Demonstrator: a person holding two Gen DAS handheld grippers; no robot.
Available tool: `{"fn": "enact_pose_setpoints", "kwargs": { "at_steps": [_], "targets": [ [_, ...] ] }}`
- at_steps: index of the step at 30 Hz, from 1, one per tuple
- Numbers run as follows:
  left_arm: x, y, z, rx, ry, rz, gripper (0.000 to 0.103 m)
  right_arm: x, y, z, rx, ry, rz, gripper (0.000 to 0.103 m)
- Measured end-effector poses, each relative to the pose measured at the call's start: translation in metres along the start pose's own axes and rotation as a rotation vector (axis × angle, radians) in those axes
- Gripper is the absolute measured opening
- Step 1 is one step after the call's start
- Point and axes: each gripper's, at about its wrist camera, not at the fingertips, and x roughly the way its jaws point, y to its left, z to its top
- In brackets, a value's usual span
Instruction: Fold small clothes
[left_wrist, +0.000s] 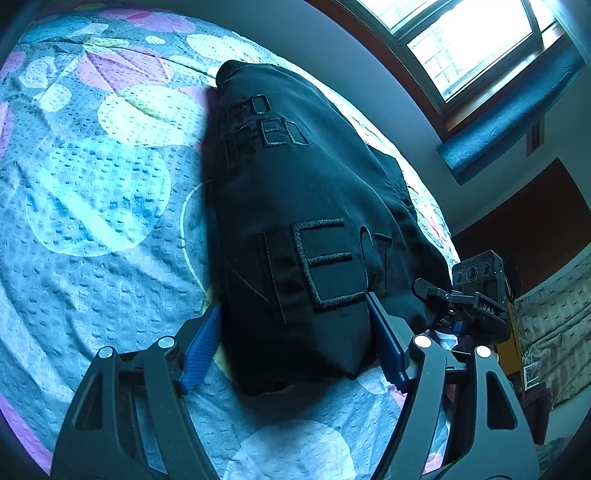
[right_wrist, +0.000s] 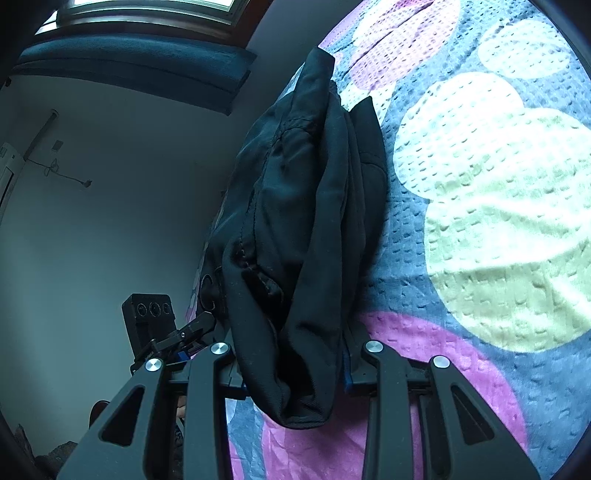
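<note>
A black folded garment of smooth woven cloth with large black embroidered letters (left_wrist: 314, 229) lies on a quilted bedspread printed with pale, lilac and blue circles (left_wrist: 92, 206), stretching away from both cameras toward the far edge of the bed. In the left wrist view the left gripper (left_wrist: 295, 343), black-armed with blue ribbed pads (left_wrist: 201, 347), stands wide around the near end of the garment — one pad at each side of the cloth, touching or just beside its edges, with the pointed near corner hanging down between them; whether the pads press on it cannot be told. To its right in that view sits the right gripper (left_wrist: 432, 295), its black body and small camera block showing beside the garment's edge. In the right wrist view the right gripper (right_wrist: 295, 369) is closed on a thick bunch of the same black cloth (right_wrist: 306, 221), the layers gathered and squeezed between its jaws, a rounded fold bulging out below them over the bedspread (right_wrist: 480, 221). The left gripper (right_wrist: 195, 325) appears at the left of that view, close against the garment. Beyond the bed are a grey wall and a bright window with a dark blue rolled blind (left_wrist: 517, 110).
</note>
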Motion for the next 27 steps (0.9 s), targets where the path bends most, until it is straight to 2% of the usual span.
{"fn": "enact_pose_setpoints", "kwargs": {
  "at_steps": [12, 16, 22, 27],
  "targets": [
    [0.002, -0.001, -0.001, 0.016, -0.013, -0.010, 0.078, -0.014, -0.008, -0.014, -0.009, -0.006, 0.022, 0.031],
    [0.002, -0.001, 0.000, 0.018, -0.022, -0.010, 0.082, -0.016, -0.008, -0.016, -0.010, -0.008, 0.027, 0.032],
    [0.001, -0.003, -0.001, 0.032, -0.050, 0.005, 0.093, -0.023, -0.012, -0.018, 0.004, -0.022, 0.077, 0.036],
    [-0.001, -0.003, -0.002, 0.022, -0.063, 0.009, 0.094, -0.029, -0.014, -0.021, 0.015, -0.037, 0.130, 0.043]
  ]
}}
